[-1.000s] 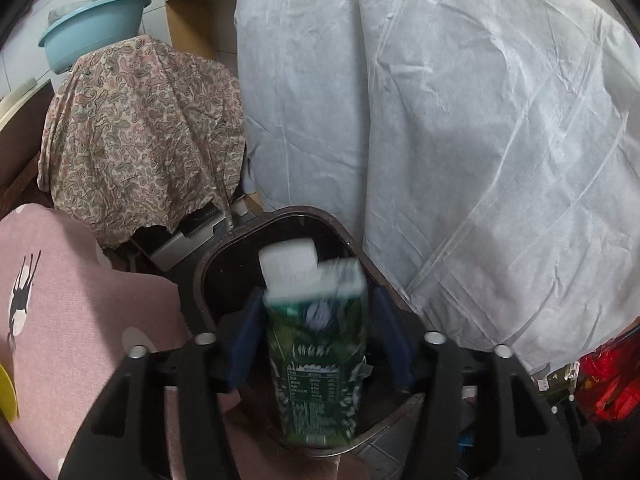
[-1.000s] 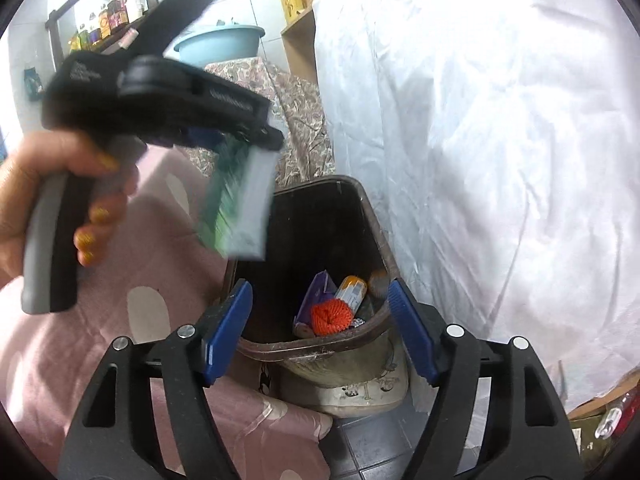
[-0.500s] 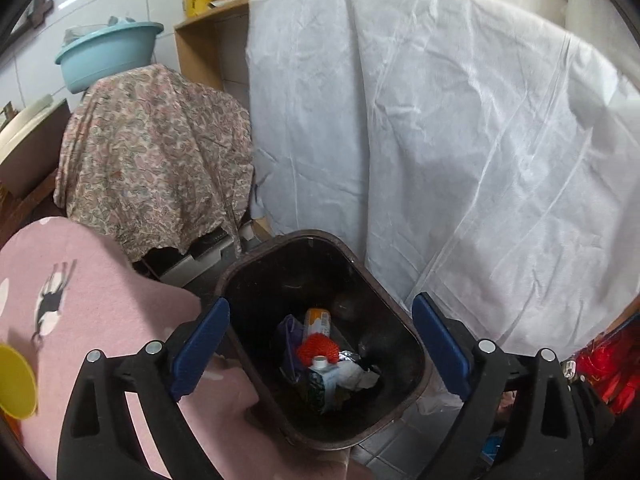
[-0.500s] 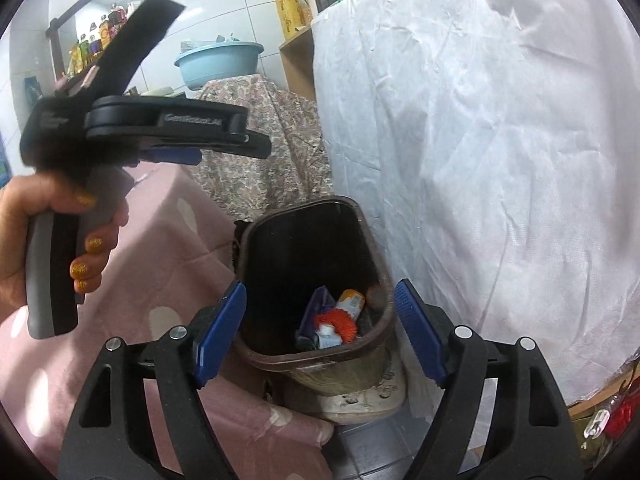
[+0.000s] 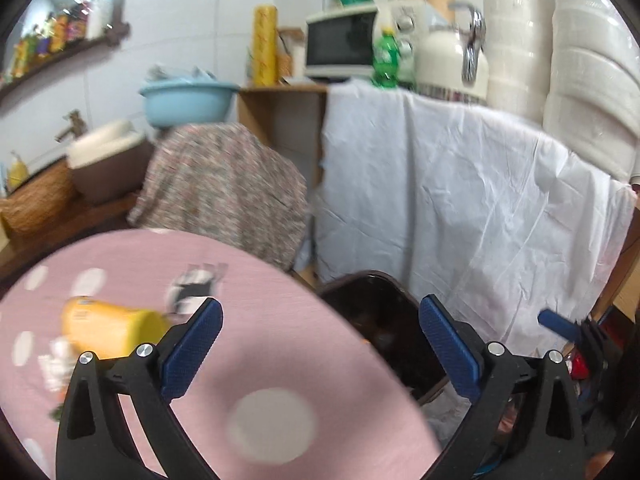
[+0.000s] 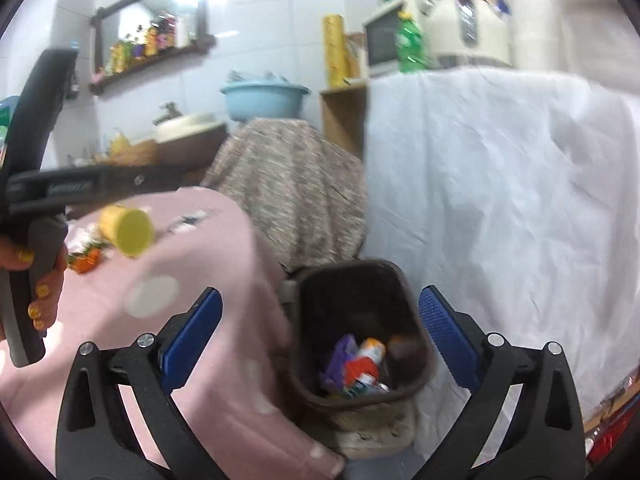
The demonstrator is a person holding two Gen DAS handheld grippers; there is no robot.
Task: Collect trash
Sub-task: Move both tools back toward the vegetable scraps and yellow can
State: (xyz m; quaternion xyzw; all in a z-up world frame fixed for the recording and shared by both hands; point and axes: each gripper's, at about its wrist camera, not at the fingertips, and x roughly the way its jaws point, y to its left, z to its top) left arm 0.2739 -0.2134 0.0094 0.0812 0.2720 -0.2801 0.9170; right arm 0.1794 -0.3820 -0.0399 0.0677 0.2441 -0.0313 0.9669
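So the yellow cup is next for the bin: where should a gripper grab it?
Probably across the middle of the yellow cup, from above. It lies on its side on the pink tablecloth, so its round wall is exposed and open jaws could straddle it.

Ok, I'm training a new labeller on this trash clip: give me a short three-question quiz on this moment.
1. True or false: the left gripper holds a carton.
2. Where does the yellow cup lie? A) in the brown bin B) on its side on the pink tablecloth C) on the shelf
3. Fill in: the purple wrapper lies inside the ____.

Key:
1. False; its jaws are open and empty.
2. B, on the pink tablecloth.
3. Brown bin.
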